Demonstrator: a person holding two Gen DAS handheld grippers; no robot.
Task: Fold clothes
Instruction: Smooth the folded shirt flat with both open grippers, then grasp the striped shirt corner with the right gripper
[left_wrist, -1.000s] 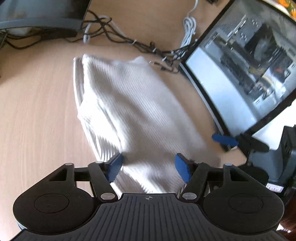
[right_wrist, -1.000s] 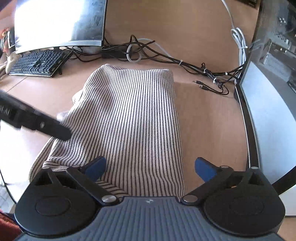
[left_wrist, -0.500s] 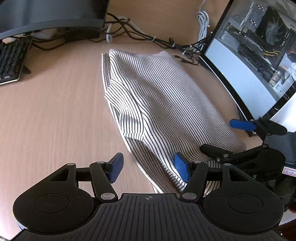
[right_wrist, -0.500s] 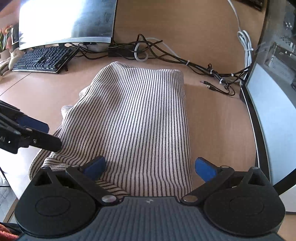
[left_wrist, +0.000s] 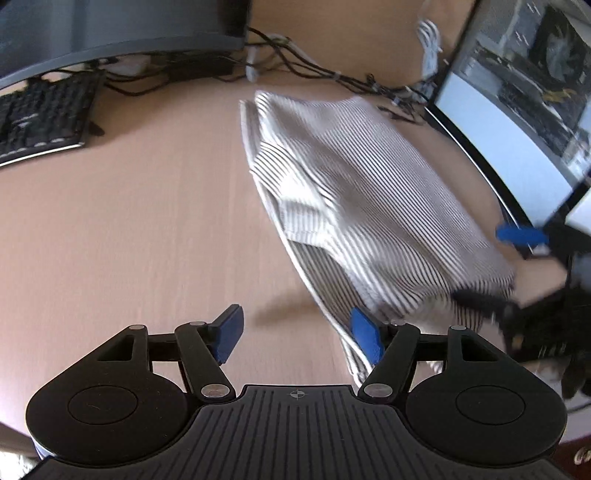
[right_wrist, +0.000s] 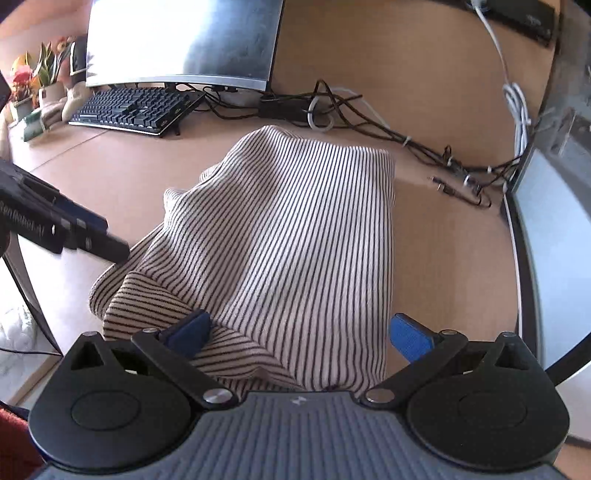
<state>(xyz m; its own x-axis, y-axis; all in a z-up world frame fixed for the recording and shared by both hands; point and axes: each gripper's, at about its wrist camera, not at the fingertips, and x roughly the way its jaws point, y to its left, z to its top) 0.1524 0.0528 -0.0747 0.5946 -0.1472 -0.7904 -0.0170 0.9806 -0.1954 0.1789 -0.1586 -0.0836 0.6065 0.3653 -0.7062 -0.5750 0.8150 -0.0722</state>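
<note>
Wooden worktop (right_wrist: 443, 236): pale brown board carrying everything; its far edge is crowded, its middle kept bare for folding.
Keyboard (right_wrist: 129, 109): black, at the far left of the worktop below a curved monitor (right_wrist: 181, 40), well apart from the cloth.
Left gripper (left_wrist: 297, 334): fingers spread wide with nothing between them. It hovers over bare wood just beside the garment's left edge; the right-hand blue pad (left_wrist: 364, 338) lies against or just over the hem, I cannot tell which. Probably lined up to take that edge.
Striped garment (right_wrist: 295, 236): cream knit with thin dark stripes, lying mid-worktop and running from the near edge toward the far one. Already doubled lengthwise, judging by the layers showing along its left side; a loose flap bunches at the near left corner.
Right gripper (right_wrist: 299, 336): fingers wide apart, straddling the garment's near end without pinching it. The left pad rests on the bunched flap; the right pad sits off the cloth over wood.
Cables (right_wrist: 369, 118): dark tangle along the far edge, just beyond the garment.
Second screen (right_wrist: 554, 236): upright along the right edge, limiting room on that side.
</note>
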